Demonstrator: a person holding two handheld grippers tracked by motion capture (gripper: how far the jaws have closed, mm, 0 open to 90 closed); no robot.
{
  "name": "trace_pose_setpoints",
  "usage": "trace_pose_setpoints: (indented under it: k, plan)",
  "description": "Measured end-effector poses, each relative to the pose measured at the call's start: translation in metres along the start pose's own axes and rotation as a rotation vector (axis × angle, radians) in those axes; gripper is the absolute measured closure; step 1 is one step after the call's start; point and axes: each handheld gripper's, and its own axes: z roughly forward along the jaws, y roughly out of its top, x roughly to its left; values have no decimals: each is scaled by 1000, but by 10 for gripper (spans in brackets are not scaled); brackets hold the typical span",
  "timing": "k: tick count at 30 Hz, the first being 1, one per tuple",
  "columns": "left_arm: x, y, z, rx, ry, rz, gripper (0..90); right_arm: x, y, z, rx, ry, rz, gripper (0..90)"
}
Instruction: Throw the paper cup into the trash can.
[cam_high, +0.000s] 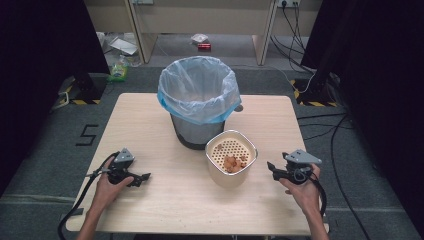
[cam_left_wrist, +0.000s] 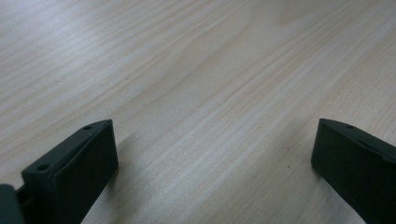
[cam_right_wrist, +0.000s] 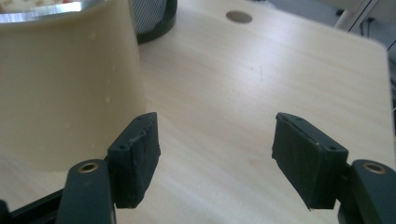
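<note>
Black jaws of both grippers, left (cam_high: 145, 176) and right (cam_high: 270, 165), stand wide and empty near the desk's (cam_high: 150, 210) front edge. Cream pot (cam_high: 230, 172), steel-rimmed, with brown scraps (cam_high: 231, 163) on its holed insert, stands mid-desk just beside the right gripper; behind it, the bag-lined bin (cam_high: 197, 100).

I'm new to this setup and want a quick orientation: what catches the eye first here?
A dark bin lined with a pale blue bag stands mid-table. Just in front of it sits a cream container with a perforated insert holding brownish scraps. The left gripper and right gripper flank it, both open and empty.
</note>
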Motion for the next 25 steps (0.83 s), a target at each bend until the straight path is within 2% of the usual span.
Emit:
trace_pose_setpoints:
  k: [1,2,5,9,13,16,19,21,25]
  plan:
    - [0,0,0,0,0,0,0,2,-9,3,24,10,15,313]
    - [0,0,0,0,0,0,0,2,-9,3,24,10,15,313]
    - [0,0,0,0,0,0,0,5,-23,8,70,17,29,304]
    - [0,0,0,0,0,0,0,8,-35,12,121,12,18,297]
    - [0,0,0,0,0,0,0,10,-44,16,166,30,11,284]
    - [0,0,0,0,-1,1,0,12,-48,21,220,16,-22,256]
    - [0,0,0,1,-2,2,0,12,-53,23,185,69,51,238]
    - [0,0,0,1,-2,2,0,12,-56,24,159,78,47,219]
    - [0,0,0,1,-2,2,0,12,-56,24,162,71,45,202]
